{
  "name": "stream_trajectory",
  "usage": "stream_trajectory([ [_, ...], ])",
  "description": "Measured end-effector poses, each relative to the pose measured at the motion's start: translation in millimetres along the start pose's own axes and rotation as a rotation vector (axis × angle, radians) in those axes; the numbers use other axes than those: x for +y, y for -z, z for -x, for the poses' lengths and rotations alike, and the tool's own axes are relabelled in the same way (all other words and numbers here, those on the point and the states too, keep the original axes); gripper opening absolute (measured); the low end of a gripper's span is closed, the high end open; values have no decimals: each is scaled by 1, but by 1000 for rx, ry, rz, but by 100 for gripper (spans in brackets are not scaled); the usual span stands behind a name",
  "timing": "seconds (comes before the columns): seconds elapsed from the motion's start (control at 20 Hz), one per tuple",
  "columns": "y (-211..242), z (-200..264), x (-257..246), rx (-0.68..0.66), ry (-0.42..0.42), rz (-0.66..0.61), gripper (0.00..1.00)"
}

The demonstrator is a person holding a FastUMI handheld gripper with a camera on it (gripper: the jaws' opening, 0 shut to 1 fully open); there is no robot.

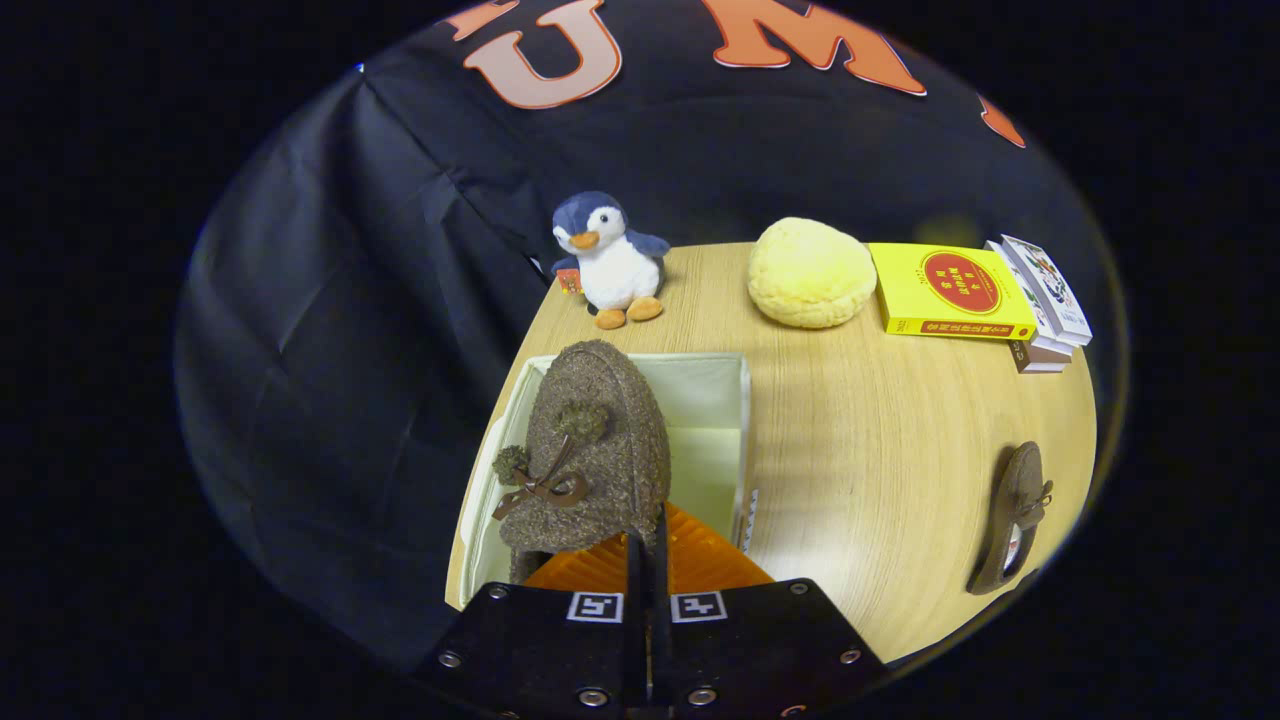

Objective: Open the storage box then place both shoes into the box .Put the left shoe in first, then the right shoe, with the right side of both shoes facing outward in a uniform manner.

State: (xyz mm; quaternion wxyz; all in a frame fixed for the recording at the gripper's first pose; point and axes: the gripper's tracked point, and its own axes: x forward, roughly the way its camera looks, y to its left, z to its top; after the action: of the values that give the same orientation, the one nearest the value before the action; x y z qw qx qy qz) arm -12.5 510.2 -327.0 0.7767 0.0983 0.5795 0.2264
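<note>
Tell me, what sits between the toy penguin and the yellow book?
In the gripper view, a round yellow cushion sits on the table between the penguin and the yellow book.

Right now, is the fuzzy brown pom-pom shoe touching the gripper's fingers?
Touching: gripper view shows the gripper fingers closed together on the brown shoe's rear edge, above the white box.

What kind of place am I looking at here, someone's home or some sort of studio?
Probably a staged recording booth, not a home: a wooden table backed by black cloth, with props set out, such as a plush penguin and stacked books. The gripper holds a brown shoe over an open storage box.
</note>
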Motion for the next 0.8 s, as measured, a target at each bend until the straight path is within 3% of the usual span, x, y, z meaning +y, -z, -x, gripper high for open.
stream_trajectory([
  [0.45, 37, -75, 28, 179, 55, 50, 4],
  [0.8, 64, -97, 50, 310, 27, 178, 17],
])
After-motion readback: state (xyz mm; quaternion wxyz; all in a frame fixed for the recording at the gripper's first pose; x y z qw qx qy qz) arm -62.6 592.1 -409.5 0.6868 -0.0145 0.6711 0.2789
